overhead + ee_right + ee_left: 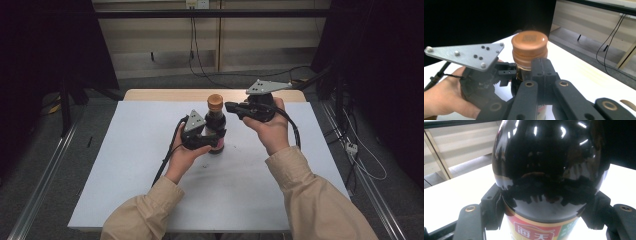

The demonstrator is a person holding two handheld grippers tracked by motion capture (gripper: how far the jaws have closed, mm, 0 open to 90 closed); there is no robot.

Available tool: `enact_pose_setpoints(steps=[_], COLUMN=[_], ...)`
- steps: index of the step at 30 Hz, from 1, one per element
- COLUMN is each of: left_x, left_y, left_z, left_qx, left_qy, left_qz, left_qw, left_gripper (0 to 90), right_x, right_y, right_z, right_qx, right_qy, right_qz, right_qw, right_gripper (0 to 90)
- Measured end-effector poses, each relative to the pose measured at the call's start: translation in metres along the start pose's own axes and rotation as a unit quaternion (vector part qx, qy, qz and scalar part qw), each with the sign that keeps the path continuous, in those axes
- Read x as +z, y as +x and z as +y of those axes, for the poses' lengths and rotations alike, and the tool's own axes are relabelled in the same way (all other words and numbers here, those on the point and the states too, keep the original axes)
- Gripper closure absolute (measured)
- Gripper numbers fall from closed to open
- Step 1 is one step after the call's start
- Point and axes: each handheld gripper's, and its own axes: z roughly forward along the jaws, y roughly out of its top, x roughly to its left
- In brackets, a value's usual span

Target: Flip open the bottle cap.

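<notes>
With bottle [216,129] clamped mid-frame by left gripper [204,141]: right gripper [231,107] closed, empty, beside cap [215,101]; uncapping pending.

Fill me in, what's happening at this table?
A person works a dark sauce bottle standing upright on the white table. The left hand-held gripper is clamped on the bottle's body, holding it steady. The right hand-held gripper has its jaws shut with nothing between them and hangs beside the neck, just below the brown cap. The cap is still on, not yet gripped.
</notes>
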Motion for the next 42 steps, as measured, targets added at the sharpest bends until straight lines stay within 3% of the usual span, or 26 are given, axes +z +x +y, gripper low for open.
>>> enact_pose_setpoints(steps=[9, 42], left_x=[0.0, 0.001], left_y=[0.001, 0.002], left_z=[0.0, -0.001], left_qx=[-0.002, -0.01], left_qy=[-0.001, -0.004], left_qz=[0.0, 0.002], left_qw=[1.0, 0.9999], left_gripper=[31.1, 31.1], right_x=[0.005, 0.007], right_y=[0.002, 0.004], right_z=[0.0, 0.012], right_qx=[0.004, 0.012], right_qy=[0.003, -0.014], right_qz=[0.011, 0.014], right_qw=[0.9999, 0.9997], right_gripper=[90.0, 90.0])
